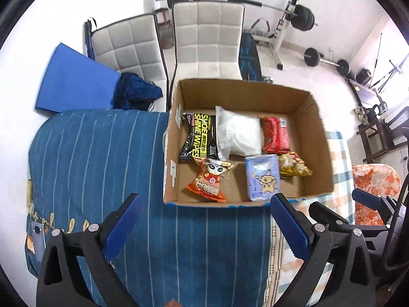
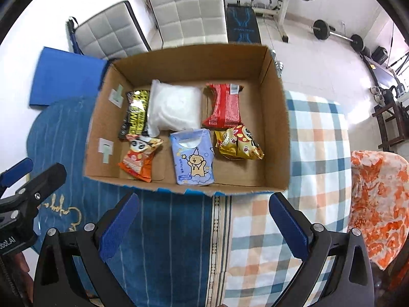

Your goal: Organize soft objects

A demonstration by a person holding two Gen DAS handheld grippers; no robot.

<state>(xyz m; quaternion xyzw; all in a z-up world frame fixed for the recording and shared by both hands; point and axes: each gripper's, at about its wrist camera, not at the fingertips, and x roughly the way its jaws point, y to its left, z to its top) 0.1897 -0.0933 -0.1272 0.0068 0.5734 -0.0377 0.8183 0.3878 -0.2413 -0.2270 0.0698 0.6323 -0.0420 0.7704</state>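
Note:
A cardboard box stands on the cloth-covered table. In it lie a black shoe-wipes pack, a white soft bag, a red packet, an orange snack bag, a light-blue tissue pack and a gold snack bag. My left gripper is open and empty, just before the box's near wall. My right gripper is open and empty, also before the near wall.
A blue striped cloth and a plaid cloth cover the table. An orange floral cloth lies at the right. Two white padded chairs and a blue board stand behind the box. Weight equipment fills the far room.

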